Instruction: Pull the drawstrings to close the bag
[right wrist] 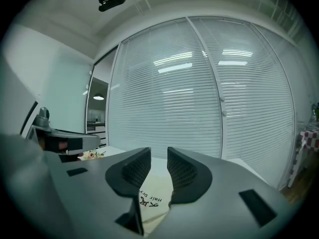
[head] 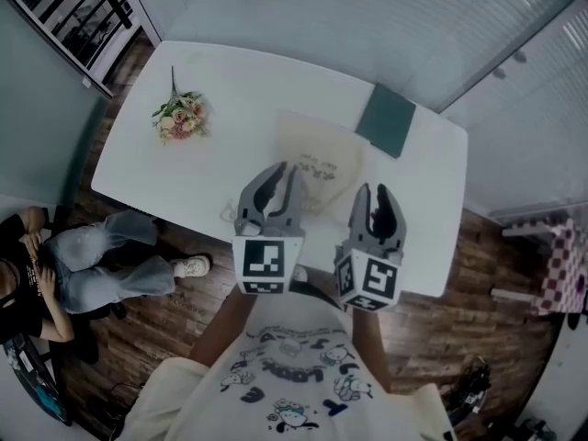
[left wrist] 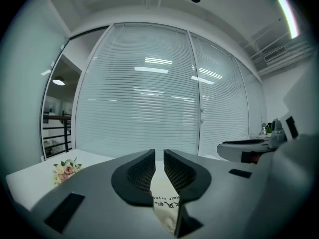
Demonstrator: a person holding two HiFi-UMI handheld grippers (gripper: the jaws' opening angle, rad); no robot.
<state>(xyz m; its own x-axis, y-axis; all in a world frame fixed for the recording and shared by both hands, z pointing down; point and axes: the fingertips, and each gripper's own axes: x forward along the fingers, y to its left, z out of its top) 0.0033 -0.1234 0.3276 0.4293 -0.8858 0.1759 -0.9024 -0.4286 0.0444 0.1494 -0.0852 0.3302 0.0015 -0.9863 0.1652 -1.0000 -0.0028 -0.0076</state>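
So, roughly:
left gripper [left wrist: 158, 153]: over cloth bag [head: 322, 150]'s near edge, jaws barely apart, empty
right gripper [right wrist: 158, 151]: over bag's near-right corner, jaws wider, empty

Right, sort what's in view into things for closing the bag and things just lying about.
For the job: cream cloth drawstring bag with dark print; left hand-held gripper; right hand-held gripper.
Lying about: small pink-and-white flower bouquet; flat dark green rectangular pad.

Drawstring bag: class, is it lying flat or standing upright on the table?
Lying flat: the cream drawstring bag spreads across the white table, its print facing up.
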